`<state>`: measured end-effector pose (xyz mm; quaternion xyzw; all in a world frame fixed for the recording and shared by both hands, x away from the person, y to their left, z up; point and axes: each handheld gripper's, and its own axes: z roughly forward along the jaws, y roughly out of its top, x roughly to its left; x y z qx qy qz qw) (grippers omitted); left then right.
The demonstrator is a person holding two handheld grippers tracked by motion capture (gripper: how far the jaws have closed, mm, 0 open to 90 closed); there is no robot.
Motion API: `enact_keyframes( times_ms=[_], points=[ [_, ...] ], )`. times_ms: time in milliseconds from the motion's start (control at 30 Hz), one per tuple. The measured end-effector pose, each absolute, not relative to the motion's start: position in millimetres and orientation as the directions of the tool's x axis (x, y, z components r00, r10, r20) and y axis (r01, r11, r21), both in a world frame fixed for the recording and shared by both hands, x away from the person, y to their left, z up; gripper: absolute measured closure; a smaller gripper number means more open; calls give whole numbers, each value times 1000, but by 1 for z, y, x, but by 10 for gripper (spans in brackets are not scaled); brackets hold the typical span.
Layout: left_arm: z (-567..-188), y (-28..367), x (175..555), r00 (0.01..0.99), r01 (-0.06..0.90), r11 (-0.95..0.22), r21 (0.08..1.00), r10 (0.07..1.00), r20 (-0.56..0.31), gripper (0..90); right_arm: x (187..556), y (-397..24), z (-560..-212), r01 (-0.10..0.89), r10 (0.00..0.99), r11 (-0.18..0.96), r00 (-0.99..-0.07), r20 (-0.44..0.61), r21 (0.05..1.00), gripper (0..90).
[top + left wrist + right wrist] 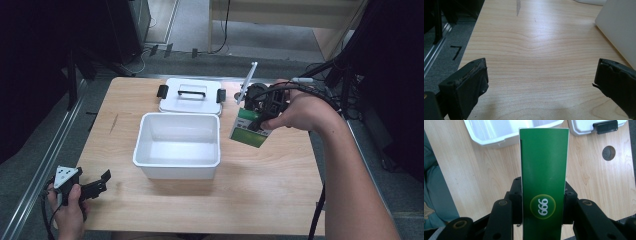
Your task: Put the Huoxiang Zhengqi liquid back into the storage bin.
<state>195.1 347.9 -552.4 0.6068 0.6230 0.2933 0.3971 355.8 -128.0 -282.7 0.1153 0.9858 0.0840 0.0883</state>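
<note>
Right gripper [256, 116] clamped on the green box [249, 129], pads pressing both narrow sides; in the right gripper view the box [544, 177] stands up between the jaws, white "999" in a yellow-green circle on the face toward the camera. In the high view the box hangs tilted in the air over the table's right half, just right of the white bin [177, 146], clear of the tabletop and not inside the bin. Left gripper [96, 184] sits at the near left corner of the table [260, 195], jaws spread wide with nothing between them; left gripper view shows bare wood between the two black pads [475, 82] and the bin's white wall [621, 27] at the right edge. Surface: light wood-grain tabletop, a dark streak [114, 123] near the left edge, a round cable hole [609, 153] near the lid. White lid [190, 95] with black handle and black side latches lies flat behind the bin, touching or nearly touching its far rim. Bin is open, nothing visible inside. Room: grey floor around the table, metal rail [45, 165] running along the left side, dark stands and cables at the back and right, a pale wooden frame [280, 15] across the far end
</note>
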Motion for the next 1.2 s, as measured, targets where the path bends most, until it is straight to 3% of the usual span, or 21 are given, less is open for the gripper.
enact_keyframes(
  times_ms=[1200],
  points=[
    [-552,349,195,54,527,101,844,987,-152,0,357,-52,-261,99,131,977,-978,-165,188,642]
  ],
)
